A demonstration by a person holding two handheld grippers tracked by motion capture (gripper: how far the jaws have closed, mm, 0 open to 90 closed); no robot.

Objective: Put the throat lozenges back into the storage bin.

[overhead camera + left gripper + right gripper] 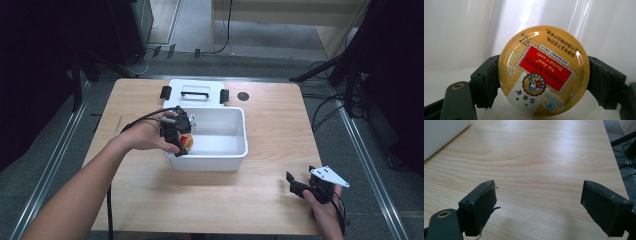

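A round yellow herbal candy tin (pixel 543 71) with a red label sits between the pads of my left gripper (pixel 543 82), which is shut on its rim. In the high view the left gripper (pixel 181 140) holds the tin (pixel 188 142) down inside the left end of the white plastic bin (pixel 235 150). White bin walls surround the tin in the left gripper view. My right gripper (pixel 295 186) rests low over the table's front right corner, its jaws wide apart with bare wood between them (pixel 539 202).
The bin's white lid (pixel 195 92) with black latches lies flat behind the bin. A small dark round mark (pixel 243 96) is on the wooden table (pixel 270 125) right of the lid. A corner of the bin (pixel 441 135) shows at top left in the right gripper view.
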